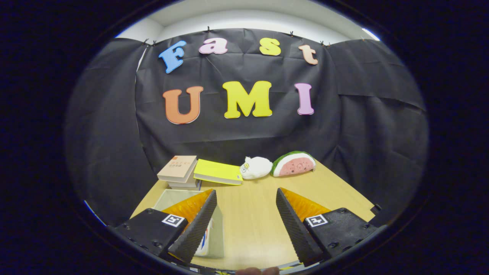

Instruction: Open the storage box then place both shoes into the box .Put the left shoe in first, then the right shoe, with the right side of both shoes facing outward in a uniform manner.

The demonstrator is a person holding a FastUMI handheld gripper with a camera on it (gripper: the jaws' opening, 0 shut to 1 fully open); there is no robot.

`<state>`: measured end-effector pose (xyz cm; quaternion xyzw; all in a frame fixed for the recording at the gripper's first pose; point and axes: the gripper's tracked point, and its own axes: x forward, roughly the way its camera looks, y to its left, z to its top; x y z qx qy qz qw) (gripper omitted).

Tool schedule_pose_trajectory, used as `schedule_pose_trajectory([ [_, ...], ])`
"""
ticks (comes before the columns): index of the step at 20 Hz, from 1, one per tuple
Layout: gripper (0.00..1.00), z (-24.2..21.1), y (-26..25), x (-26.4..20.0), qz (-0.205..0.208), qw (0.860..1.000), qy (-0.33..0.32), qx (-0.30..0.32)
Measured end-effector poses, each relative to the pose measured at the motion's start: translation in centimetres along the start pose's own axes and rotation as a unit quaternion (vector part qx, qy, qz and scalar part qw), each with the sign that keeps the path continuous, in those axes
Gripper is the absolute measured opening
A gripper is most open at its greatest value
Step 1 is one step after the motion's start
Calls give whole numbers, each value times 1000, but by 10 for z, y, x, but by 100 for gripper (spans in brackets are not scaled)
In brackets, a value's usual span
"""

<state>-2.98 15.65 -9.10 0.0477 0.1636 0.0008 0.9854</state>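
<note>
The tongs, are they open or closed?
Open. The tongs stand wide apart with bare table between the fingers, gripping nothing.

A recording booth, not a home: black cloth wall (244,133) hung close behind a wooden table (252,221), with stacked books (179,172) and plush toys (255,167) staged against that cloth.

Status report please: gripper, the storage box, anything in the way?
Gripper open, nothing between fingers. Pale translucent plastic storage box under one finger, on light wooden table. Shoes unseen. Stacked books, yellow book, two plush toys beyond; path clear.
</note>
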Motion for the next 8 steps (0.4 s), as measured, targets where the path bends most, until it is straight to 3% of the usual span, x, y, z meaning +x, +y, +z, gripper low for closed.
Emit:
schedule_pose_trajectory([
  [8, 99, 13, -15, -13, -17, 1000, -12, -4],
])
